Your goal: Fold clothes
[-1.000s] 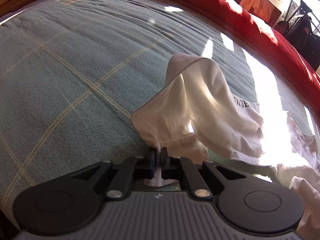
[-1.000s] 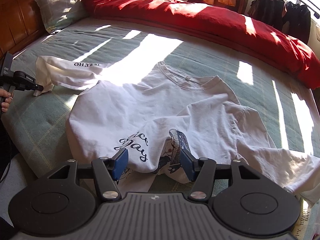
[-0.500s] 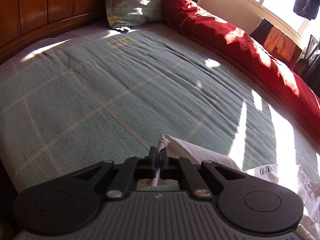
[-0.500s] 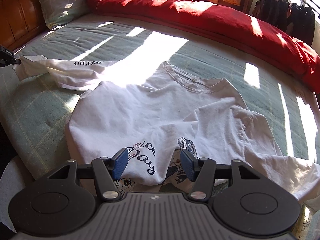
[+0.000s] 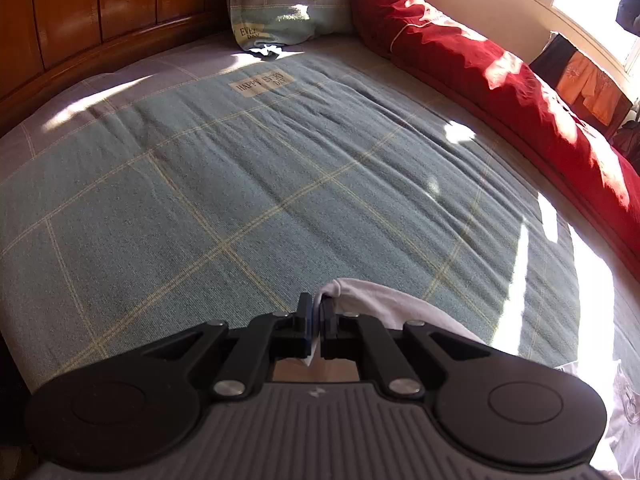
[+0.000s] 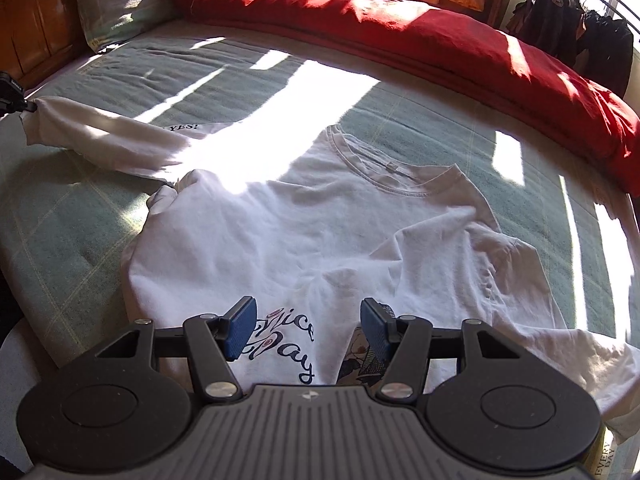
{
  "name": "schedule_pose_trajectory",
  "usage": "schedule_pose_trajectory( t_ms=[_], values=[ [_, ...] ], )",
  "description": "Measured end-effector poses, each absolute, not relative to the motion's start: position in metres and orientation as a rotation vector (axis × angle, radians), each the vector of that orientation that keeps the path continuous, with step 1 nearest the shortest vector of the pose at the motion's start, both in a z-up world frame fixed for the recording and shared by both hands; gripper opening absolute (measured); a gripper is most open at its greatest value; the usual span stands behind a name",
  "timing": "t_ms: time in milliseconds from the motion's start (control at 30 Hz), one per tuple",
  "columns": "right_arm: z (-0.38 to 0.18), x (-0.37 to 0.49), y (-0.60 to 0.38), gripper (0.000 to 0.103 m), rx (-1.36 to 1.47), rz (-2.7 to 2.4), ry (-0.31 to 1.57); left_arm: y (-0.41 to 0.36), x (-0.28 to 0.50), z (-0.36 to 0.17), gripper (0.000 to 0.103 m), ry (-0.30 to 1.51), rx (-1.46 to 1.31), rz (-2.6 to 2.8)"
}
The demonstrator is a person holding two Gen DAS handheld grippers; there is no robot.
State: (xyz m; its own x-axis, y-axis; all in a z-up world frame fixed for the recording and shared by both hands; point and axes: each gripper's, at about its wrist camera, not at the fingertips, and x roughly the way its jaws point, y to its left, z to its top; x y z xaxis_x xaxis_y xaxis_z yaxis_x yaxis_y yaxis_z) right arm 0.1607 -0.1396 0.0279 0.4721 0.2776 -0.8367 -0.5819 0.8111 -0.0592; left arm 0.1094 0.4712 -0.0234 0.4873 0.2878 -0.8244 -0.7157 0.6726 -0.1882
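White shirt point(image 6: 320, 240) lies spread on the bed point(image 5: 240, 184). Left claw point(image 5: 316, 320) is clamped on its sleeve point(image 6: 100, 136); right claw point(image 6: 306, 328) hangs open above the hem.

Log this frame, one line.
phase: spread shirt | left gripper: shut on sleeve | right gripper: open over white T-shirt

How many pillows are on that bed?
1. A single grey-green pillow leans at the wooden headboard, beside the end of the rolled red duvet. More could be hidden behind the duvet or outside both views.
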Motion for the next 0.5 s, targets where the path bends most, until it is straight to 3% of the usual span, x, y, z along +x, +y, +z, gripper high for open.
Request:
schedule_pose_trajectory(
  t_ms=[333, 500],
  values=[
    [0.021, 0.174, -0.132, 0.062, -0.364, 0.544, 0.956, 0.489, 0.127, -0.039, 0.026, 0.931, -0.515, 0.774],
    [0.016, 0.177, -0.132, 0.062, -0.341, 0.558, 0.959, 0.494, 0.121, -0.031, 0.025, 0.936, -0.509, 0.800]
  ],
)
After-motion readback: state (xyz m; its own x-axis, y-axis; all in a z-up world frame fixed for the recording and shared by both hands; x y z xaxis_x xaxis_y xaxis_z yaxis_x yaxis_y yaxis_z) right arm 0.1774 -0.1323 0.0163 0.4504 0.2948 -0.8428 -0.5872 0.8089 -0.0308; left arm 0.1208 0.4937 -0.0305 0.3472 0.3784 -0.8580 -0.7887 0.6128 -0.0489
